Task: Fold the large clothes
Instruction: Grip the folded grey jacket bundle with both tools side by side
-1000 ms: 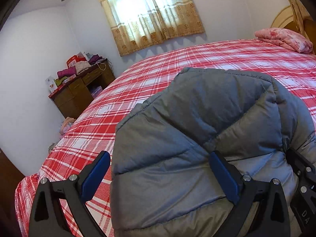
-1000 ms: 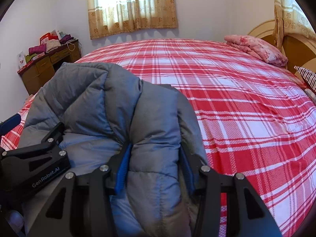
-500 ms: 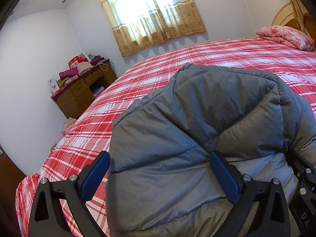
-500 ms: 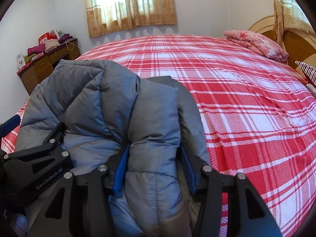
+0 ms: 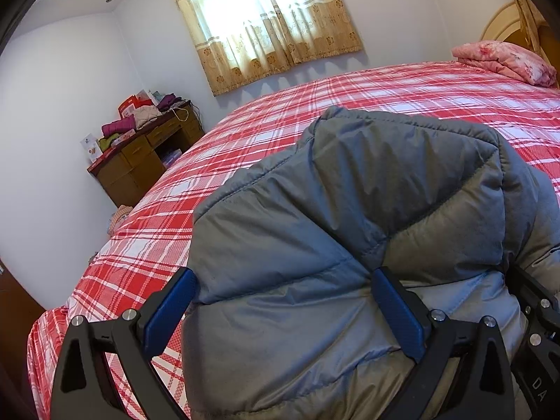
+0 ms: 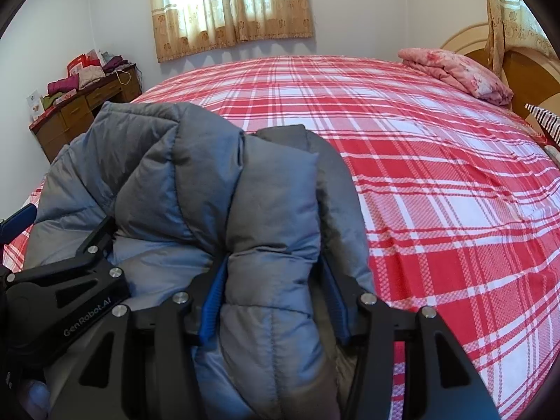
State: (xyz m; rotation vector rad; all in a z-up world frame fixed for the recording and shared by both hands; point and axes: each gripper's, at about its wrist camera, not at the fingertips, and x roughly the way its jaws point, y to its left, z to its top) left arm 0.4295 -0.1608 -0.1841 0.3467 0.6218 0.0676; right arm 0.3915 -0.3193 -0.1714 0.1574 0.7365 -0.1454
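A grey padded jacket point(image 5: 350, 217) lies bunched and folded over near the front edge of a bed with a red and white plaid cover point(image 5: 402, 91). My left gripper point(image 5: 283, 311) stands wide open, with a thick fold of the jacket between its blue pads; the left pad point(image 5: 168, 315) is bare. My right gripper point(image 6: 273, 301) is shut on a thick roll of the jacket point(image 6: 273, 210). The two grippers are side by side; the left one's body point(image 6: 66, 301) shows in the right wrist view.
A pink folded blanket point(image 6: 455, 70) lies by the wooden headboard point(image 6: 518, 63) at the far right. A brown desk point(image 5: 140, 161) piled with clothes stands against the wall on the left. A curtained window point(image 6: 231, 3) is behind the bed.
Both grippers have risen slightly and the jacket has come up with them and nearer the cameras. The jaws stand as before.
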